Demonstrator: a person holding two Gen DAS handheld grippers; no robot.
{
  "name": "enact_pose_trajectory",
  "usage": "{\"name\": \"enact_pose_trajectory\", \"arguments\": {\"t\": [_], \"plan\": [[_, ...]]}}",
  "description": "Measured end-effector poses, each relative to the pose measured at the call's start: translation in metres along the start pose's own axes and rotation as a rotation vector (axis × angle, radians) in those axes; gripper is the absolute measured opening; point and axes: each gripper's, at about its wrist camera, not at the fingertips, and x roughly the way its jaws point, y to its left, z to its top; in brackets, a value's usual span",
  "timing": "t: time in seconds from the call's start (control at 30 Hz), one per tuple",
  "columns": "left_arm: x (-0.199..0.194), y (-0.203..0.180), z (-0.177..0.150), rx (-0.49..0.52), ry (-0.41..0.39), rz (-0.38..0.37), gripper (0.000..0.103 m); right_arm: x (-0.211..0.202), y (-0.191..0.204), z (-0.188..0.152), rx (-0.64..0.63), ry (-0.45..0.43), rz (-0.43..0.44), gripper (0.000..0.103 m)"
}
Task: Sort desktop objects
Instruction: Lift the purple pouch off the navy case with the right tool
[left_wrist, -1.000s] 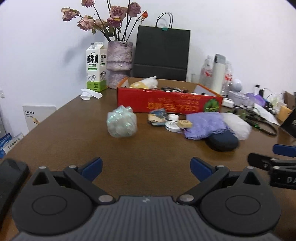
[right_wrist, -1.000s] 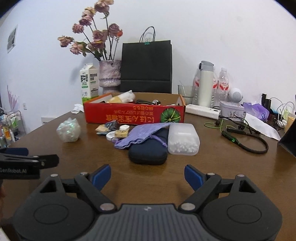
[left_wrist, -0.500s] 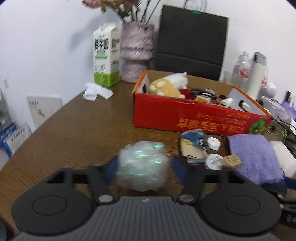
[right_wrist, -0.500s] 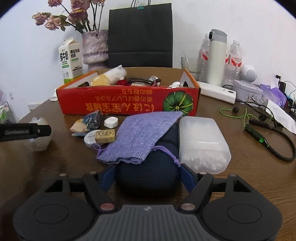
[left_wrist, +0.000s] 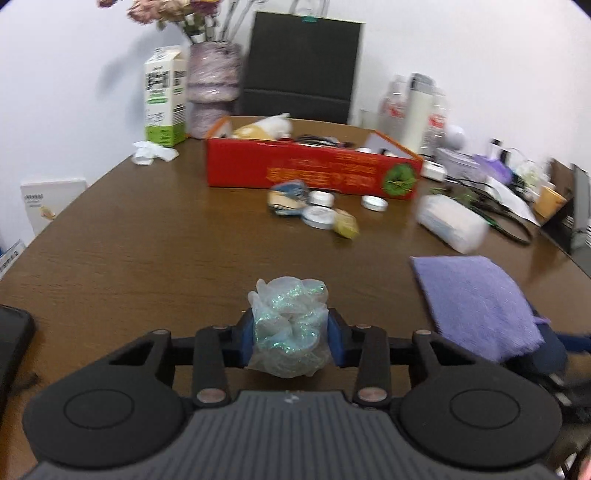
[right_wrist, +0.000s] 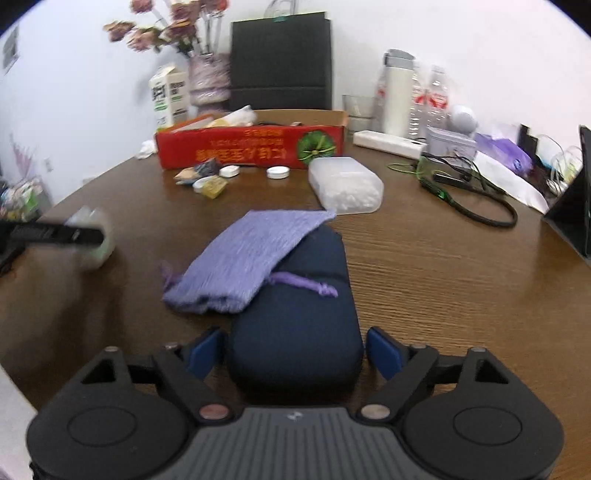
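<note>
Glitter bundle (left_wrist: 288, 328) now pinched in left gripper (left_wrist: 290, 338) — right gripper (right_wrist: 295, 352) jaws just reopened, loosely flanking navy case (right_wrist: 295, 325).

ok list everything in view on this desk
table: 1, brown, under everything
box: 1, red, far middle
milk carton: 1, white-green, far left
vase: 1, purple, beside carton
paper bag: 1, black, behind box
small items: several, mixed, before box
plastic case: 1, clear, right of box front
pouch: 1, lilac, draped on dark case
dark case: 1, navy, between right jaws
glitter ball: 1, iridescent, in left jaws
left hand-held gripper: 1, black-blue, just closed on glitter ball
right hand-held gripper: 1, black-blue, jaws just opening, clear of dark case
</note>
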Motion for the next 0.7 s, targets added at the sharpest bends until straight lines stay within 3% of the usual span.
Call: {"name": "enact_pose_trajectory", "arguments": {"t": [0.23, 0.37, 0.5, 0.57, 0.7], "plan": [[-0.022, -0.014, -0.004, 0.027, -0.030, -0.042, 0.040, 0.013, 0.013, 0.020, -0.040, -0.040, -0.065, 0.085], [-0.021, -0.009, -0.009, 0.002, -0.007, -0.034, 0.040, -0.011, 0.013, 0.017, -0.031, -0.106, 0.014, 0.085], [-0.019, -0.007, -0.008, -0.004, -0.002, -0.039, 0.040, -0.024, 0.014, 0.019, 0.016, -0.115, 0.152, 0.087], [-0.019, -0.007, -0.007, 0.002, -0.008, -0.047, 0.040, -0.019, 0.015, 0.024, 0.059, -0.124, 0.182, 0.088], [-0.017, -0.011, -0.006, 0.011, -0.007, -0.058, 0.040, 0.018, 0.022, 0.044, 0.064, -0.105, 0.029, 0.083]]}}
